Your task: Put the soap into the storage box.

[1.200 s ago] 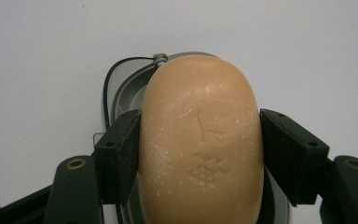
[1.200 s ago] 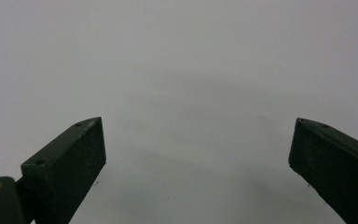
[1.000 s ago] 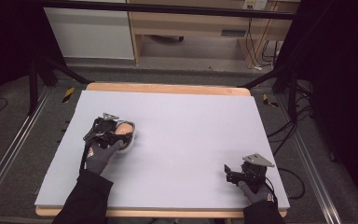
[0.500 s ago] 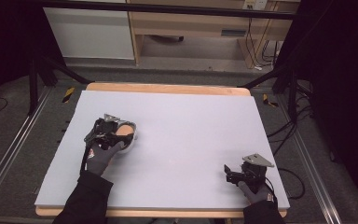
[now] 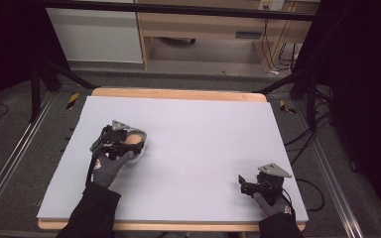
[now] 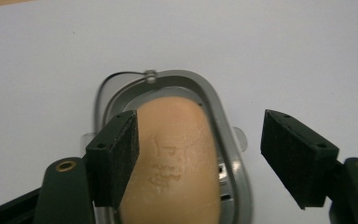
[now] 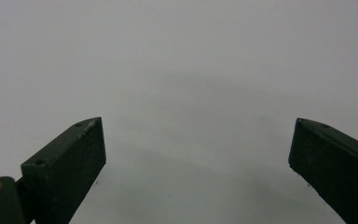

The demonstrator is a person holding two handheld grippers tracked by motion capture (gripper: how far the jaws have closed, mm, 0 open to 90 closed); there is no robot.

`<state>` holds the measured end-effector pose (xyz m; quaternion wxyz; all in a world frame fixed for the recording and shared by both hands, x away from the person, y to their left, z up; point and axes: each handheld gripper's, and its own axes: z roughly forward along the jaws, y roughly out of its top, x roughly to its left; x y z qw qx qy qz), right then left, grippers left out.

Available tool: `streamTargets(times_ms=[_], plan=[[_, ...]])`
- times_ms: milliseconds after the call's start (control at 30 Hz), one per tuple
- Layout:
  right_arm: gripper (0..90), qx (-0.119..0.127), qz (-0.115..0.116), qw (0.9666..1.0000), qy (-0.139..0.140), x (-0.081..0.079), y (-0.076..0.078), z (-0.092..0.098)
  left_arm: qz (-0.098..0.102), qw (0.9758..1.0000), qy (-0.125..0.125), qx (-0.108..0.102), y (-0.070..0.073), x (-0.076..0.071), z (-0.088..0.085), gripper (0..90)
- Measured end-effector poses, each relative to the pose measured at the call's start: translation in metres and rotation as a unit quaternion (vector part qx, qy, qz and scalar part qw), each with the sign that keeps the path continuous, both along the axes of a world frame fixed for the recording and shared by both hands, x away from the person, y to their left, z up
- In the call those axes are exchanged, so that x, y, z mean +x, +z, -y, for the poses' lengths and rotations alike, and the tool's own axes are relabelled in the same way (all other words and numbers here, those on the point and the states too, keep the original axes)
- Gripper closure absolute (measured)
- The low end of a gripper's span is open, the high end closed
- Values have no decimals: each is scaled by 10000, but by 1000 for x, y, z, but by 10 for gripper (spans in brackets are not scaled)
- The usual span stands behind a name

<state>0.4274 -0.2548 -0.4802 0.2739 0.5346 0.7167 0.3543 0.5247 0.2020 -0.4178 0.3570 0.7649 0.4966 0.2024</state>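
Note:
A tan bar of soap point(image 6: 177, 163) with a stamped mark lies in a grey oval dish point(image 6: 223, 121) on the pale table top. My left gripper point(image 6: 200, 140) stands open over it. Its left jaw is in front of the soap's left edge, and its right jaw stands apart, outside the dish's rim. From above, the left gripper point(image 5: 124, 141) covers most of the dish point(image 5: 143, 145), with the soap point(image 5: 136, 137) peeking out. My right gripper point(image 5: 248, 187) rests open near the table's front right corner, and nothing lies between its jaws point(image 7: 196, 154).
A thin wire loop point(image 6: 121, 79) curves around the dish's far left side. The lavender table top point(image 5: 203, 134) has a wooden border. Beyond it stand a cabinet point(image 5: 213, 25), dark frame legs and cables on the floor.
My left gripper has edged slightly to the right over the dish. The right gripper has stayed put.

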Motion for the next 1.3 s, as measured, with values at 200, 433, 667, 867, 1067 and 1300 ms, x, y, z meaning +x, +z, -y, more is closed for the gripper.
streamTargets(times_ms=[200,433,667,867,1067,1300], plan=[[41,-6,-4,10000,1,0,0,0,8,10000,-18,-6,1,-1,-1,274],[41,12,2,10000,-12,0,0,0,80,9997,-142,-170,6,-6,-2,275],[41,6,14,10000,-30,0,0,1,157,9987,-372,-316,10,-19,-4,270],[41,20,5,10000,-47,0,0,1,191,9983,-380,-408,10,-29,-15,262],[41,10,19,10000,-53,0,0,1,185,9978,-428,-481,8,-40,-29,243],[41,5,6,10000,-71,0,0,2,234,9981,-427,-369,1,-57,-42,228]])
